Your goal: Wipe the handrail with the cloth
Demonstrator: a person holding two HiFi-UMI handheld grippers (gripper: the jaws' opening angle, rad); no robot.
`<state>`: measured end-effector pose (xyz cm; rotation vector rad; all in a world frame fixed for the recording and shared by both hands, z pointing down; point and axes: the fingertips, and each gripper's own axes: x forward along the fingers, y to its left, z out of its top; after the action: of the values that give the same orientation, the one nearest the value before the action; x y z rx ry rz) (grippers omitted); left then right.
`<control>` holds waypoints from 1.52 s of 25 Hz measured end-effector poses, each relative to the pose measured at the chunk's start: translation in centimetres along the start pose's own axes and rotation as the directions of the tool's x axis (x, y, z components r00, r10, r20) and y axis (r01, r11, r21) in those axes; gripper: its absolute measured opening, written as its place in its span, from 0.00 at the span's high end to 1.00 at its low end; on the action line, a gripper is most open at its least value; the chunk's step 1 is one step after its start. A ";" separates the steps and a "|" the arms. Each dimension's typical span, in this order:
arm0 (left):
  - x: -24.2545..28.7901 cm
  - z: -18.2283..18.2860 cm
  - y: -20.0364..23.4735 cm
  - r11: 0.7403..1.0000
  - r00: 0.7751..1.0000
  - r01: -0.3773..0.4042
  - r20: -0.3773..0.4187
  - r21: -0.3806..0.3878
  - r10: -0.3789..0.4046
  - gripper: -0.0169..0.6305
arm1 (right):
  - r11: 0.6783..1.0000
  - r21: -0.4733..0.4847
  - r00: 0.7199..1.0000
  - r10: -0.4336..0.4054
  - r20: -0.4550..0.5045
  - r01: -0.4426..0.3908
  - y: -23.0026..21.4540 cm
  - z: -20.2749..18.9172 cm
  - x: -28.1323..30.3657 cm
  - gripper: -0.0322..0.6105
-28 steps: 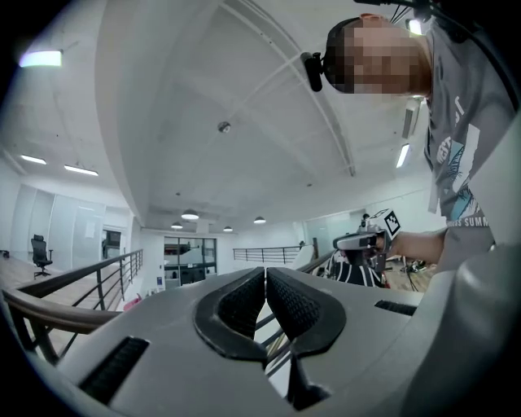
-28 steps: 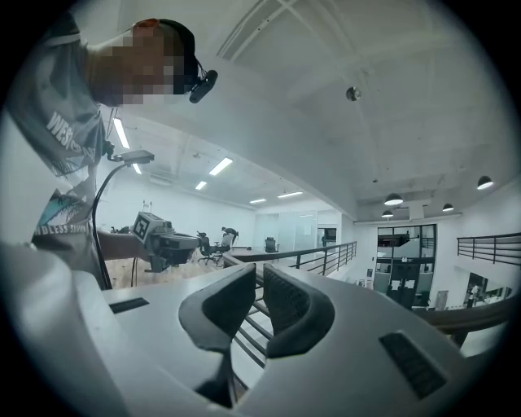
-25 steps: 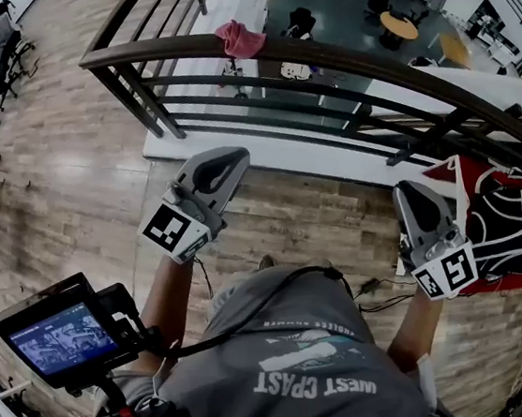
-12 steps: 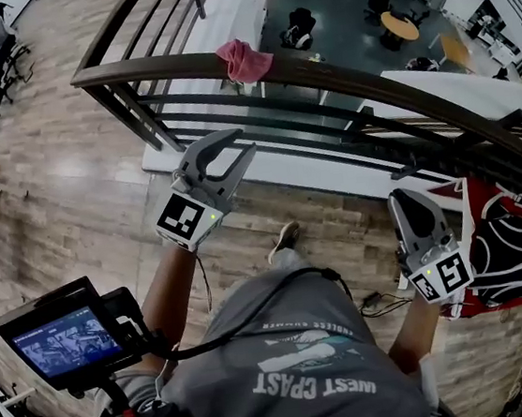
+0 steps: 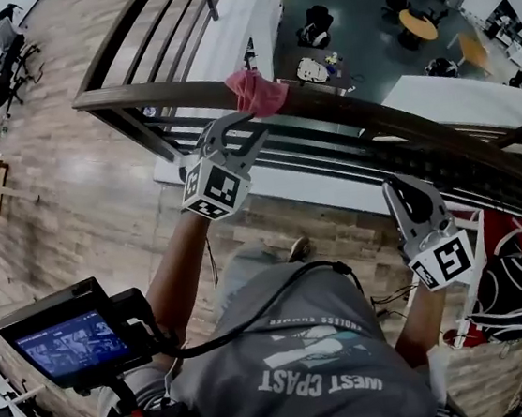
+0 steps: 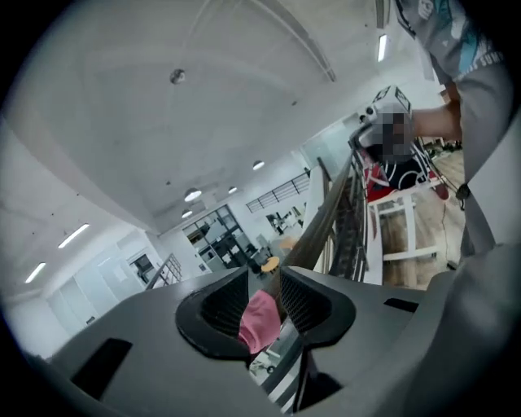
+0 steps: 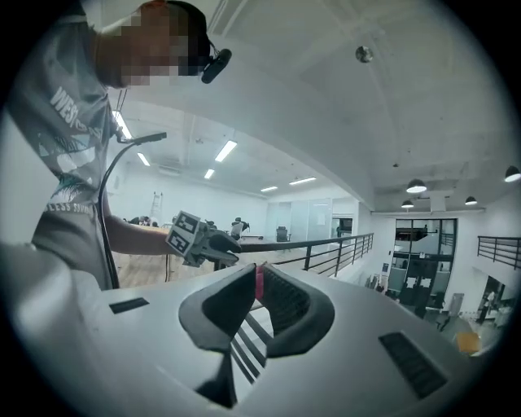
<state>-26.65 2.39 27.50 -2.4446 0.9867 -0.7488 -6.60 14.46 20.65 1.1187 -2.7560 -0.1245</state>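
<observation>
Pink cloth, just one, on one dark handrail

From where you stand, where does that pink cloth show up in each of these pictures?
Head view: cloth at top centre, draped over the handrail.
Left gripper view: cloth low centre, large and close, at the near end of the handrail.
Right gripper view: only a thin pink sliver at centre, probably the cloth, just under the handrail.
Shared landmark: the dark handrail.
</observation>
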 end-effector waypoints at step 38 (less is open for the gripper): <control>2.0 -32.3 25.8 0.878 0.965 -0.004 -0.233 -0.479 -0.123 0.87 | 0.993 0.074 0.994 -0.088 -0.070 0.093 -3.8 1.0 27.4 0.92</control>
<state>-58.28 -21.52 39.41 -2.8577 1.3333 -0.9582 -23.53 -7.34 22.42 1.2446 -2.6725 0.0084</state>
